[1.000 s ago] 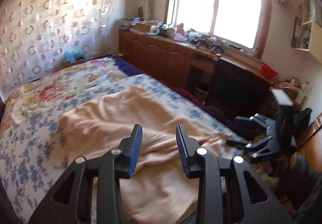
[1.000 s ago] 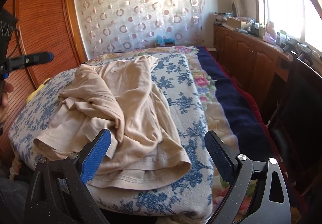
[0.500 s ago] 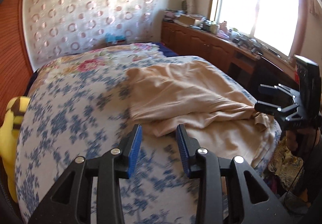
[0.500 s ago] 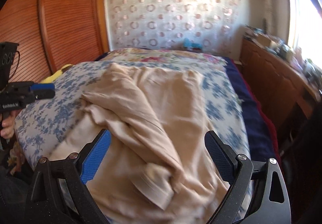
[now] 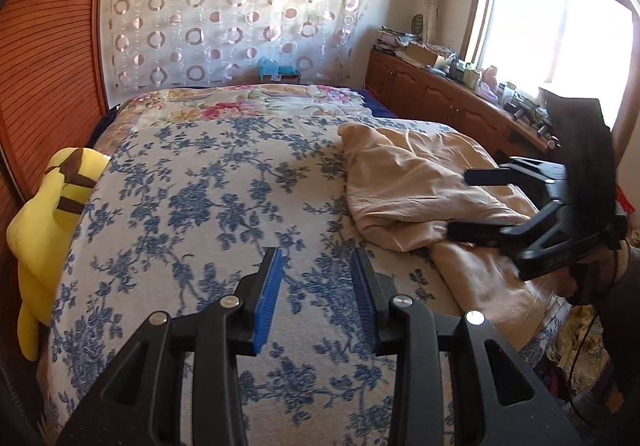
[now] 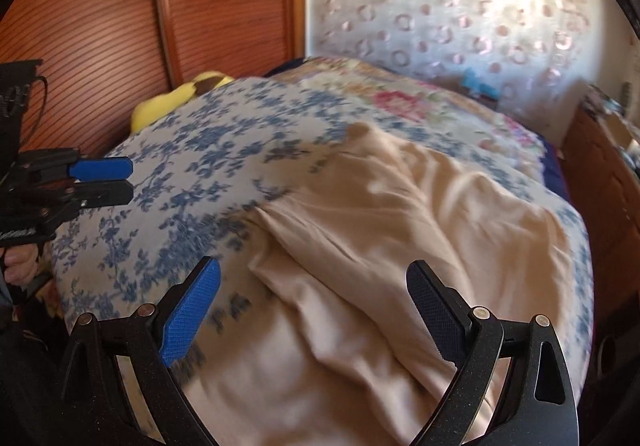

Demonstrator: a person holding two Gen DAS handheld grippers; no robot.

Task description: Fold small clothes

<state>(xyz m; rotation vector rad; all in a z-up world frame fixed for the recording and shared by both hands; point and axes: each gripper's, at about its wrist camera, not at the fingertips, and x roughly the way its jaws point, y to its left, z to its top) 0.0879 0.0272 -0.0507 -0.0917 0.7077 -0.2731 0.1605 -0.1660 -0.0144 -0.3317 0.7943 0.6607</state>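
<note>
Beige garment rumpled on the blue-flowered blanket

The blanket (image 5: 208, 205) covers the bed; only the left view shows the window (image 5: 560, 25). The beige garment (image 6: 400, 230) lies creased near the right edge. The right gripper (image 6: 312, 278) gapes wide above it; the left gripper (image 5: 318, 262), part-open, holds nothing.

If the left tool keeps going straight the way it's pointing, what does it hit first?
Probably the blue-flowered bedspread: the left tool, open, aims at bare spread, with the beige garment off to its right. Depth is uncertain.
</note>
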